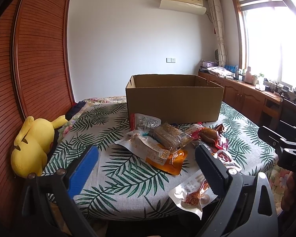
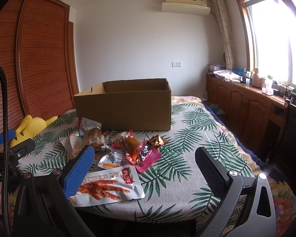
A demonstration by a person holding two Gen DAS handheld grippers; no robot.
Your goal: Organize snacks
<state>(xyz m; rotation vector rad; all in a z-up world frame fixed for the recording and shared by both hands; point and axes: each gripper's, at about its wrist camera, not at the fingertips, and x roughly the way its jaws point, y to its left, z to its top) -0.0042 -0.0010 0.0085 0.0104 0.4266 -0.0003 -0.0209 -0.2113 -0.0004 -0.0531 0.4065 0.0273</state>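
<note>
A pile of snack packets (image 1: 167, 140) lies on the leaf-print cloth in front of an open cardboard box (image 1: 173, 98). My left gripper (image 1: 146, 162) is open just short of the pile, with an orange-and-white packet (image 1: 159, 155) between its fingers' line of sight. A white chicken-feet packet (image 1: 191, 195) lies under its right finger. In the right wrist view the same box (image 2: 126, 106) and pile (image 2: 126, 146) sit ahead. My right gripper (image 2: 146, 162) is open, empty, with the chicken-feet packet (image 2: 108, 185) by its blue left finger.
A yellow plush toy (image 1: 33, 146) lies at the left edge against a wooden louvred wardrobe (image 1: 29, 59). Low wooden cabinets (image 2: 246, 102) with clutter run under the window at right. The cloth to the right of the pile (image 2: 197, 138) is bare.
</note>
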